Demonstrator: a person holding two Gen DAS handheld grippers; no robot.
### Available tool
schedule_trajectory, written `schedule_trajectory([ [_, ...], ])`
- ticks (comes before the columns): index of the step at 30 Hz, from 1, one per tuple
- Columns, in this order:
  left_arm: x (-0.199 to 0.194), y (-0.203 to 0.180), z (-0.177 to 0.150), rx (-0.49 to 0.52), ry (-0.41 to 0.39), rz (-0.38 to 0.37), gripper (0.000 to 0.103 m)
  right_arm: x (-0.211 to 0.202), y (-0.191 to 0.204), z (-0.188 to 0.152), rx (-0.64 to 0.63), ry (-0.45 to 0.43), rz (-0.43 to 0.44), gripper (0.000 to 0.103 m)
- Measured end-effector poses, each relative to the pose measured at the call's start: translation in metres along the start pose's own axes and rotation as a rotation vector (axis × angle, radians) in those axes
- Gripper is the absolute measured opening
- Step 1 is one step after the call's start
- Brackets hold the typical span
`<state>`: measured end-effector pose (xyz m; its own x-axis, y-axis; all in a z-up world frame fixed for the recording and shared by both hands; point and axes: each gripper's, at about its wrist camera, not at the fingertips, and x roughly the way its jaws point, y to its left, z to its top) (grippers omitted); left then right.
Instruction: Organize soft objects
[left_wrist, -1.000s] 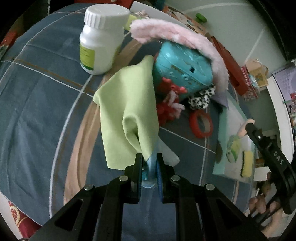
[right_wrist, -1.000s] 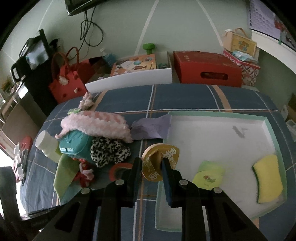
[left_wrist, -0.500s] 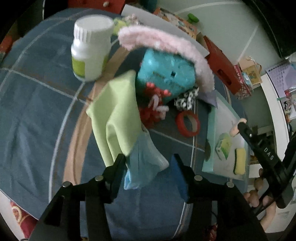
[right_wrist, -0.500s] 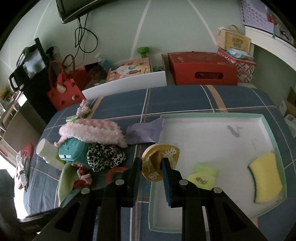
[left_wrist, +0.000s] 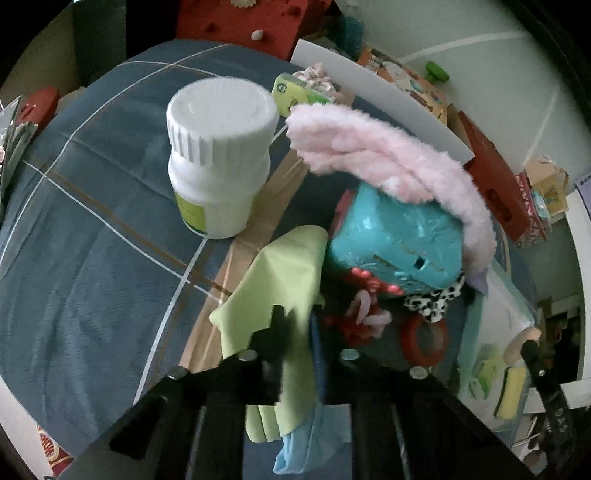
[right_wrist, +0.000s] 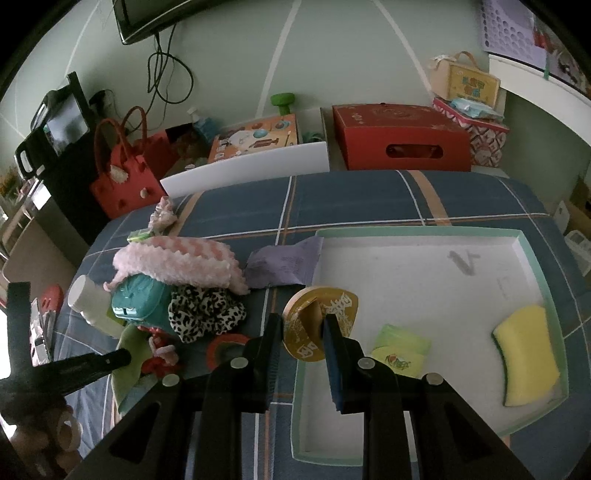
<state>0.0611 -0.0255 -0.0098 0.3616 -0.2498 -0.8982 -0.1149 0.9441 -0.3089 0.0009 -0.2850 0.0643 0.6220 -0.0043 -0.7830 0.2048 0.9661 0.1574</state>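
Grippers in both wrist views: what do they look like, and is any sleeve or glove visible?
Both are matte black two-finger tools. The right gripper has angular plastic arms with round silver screw heads and a ridged blue pad on a finger. The left gripper, blurred, shows the same black frame and screws. No sleeve, glove or cable shows.

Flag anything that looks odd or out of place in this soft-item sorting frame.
The right gripper is shut on a rigid-looking gold disc near the tray, which holds a sponge and a green packet. A hard white bottle also stands among the soft items.
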Motion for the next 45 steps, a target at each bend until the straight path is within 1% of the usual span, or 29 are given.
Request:
schedule_trajectory([
  [1,-0.001,0.001,-0.001,-0.005,-0.009,-0.004,0.008,0.0,0.0,0.0,0.0,0.0,0.0,0.024],
  [3,-0.003,-0.002,-0.001,-0.012,-0.032,-0.006,0.007,0.0,0.0,0.0,-0.001,0.0,-0.001,0.024],
  [9,-0.036,0.003,0.003,-0.02,-0.148,-0.006,0.005,-0.001,-0.003,0.002,0.004,-0.006,0.002,0.024],
  [11,-0.049,0.003,0.005,-0.011,-0.187,-0.006,0.004,-0.002,-0.005,0.002,0.01,-0.01,0.005,0.024],
  [13,-0.056,0.002,0.006,0.019,-0.214,0.019,0.004,-0.002,-0.006,0.003,0.015,-0.009,0.007,0.024],
  [14,-0.056,0.0,0.008,0.025,-0.211,0.023,0.004,-0.002,-0.006,0.003,0.016,-0.009,0.008,0.024],
  [15,-0.053,0.001,0.009,0.02,-0.201,0.007,0.004,-0.002,-0.006,0.003,0.016,-0.009,0.008,0.024],
  [16,-0.048,0.003,0.01,0.001,-0.176,-0.031,0.004,-0.003,-0.006,0.003,0.016,-0.011,0.008,0.024],
  [18,-0.039,0.002,0.013,-0.016,-0.14,-0.058,0.004,-0.002,-0.007,0.003,0.018,-0.013,0.007,0.024],
  [23,-0.023,-0.004,0.013,0.025,-0.109,-0.009,0.006,-0.001,-0.007,0.003,0.017,-0.007,0.005,0.024],
  [26,-0.013,-0.005,0.012,0.033,-0.082,0.012,0.013,-0.001,-0.006,0.003,0.015,-0.006,0.005,0.024],
  [27,-0.01,-0.006,0.012,0.04,-0.074,0.019,0.022,-0.001,-0.006,0.003,0.015,-0.006,0.005,0.024],
  [28,-0.008,-0.006,0.012,0.046,-0.066,0.023,0.034,-0.001,-0.006,0.003,0.016,-0.004,0.004,0.024],
  [29,-0.007,-0.006,0.012,0.048,-0.063,0.023,0.038,-0.001,-0.006,0.003,0.016,-0.003,0.003,0.024],
  [31,-0.004,-0.007,0.012,0.055,-0.064,0.027,0.039,0.0,-0.006,0.003,0.016,0.0,0.002,0.024],
  [33,0.0,-0.009,0.011,0.072,-0.061,0.047,0.039,0.0,-0.006,0.003,0.015,0.001,0.001,0.024],
  [35,0.004,-0.009,0.011,0.073,-0.054,0.05,0.035,0.0,-0.006,0.003,0.014,0.003,0.001,0.024],
  [36,0.006,-0.009,0.011,0.072,-0.051,0.051,0.025,0.001,-0.006,0.003,0.014,0.003,0.001,0.024],
  [37,0.008,-0.009,0.012,0.07,-0.047,0.055,0.018,0.001,-0.006,0.002,0.012,0.004,0.0,0.024],
  [38,0.011,-0.008,0.012,0.066,-0.047,0.061,0.016,0.001,-0.006,0.002,0.012,0.006,0.0,0.024],
  [39,0.013,-0.006,0.013,0.061,-0.049,0.068,0.008,0.002,-0.005,0.002,0.011,0.006,-0.001,0.024],
  [40,0.014,-0.005,0.014,0.055,-0.048,0.071,0.005,0.002,-0.005,0.002,0.011,0.007,-0.002,0.024],
  [42,0.012,-0.001,0.013,0.037,-0.054,0.056,0.003,0.002,-0.005,0.002,0.01,0.008,-0.002,0.024],
  [45,-0.002,0.0,0.013,0.039,-0.106,0.037,0.002,0.002,-0.005,0.002,0.009,0.009,-0.003,0.024],
])
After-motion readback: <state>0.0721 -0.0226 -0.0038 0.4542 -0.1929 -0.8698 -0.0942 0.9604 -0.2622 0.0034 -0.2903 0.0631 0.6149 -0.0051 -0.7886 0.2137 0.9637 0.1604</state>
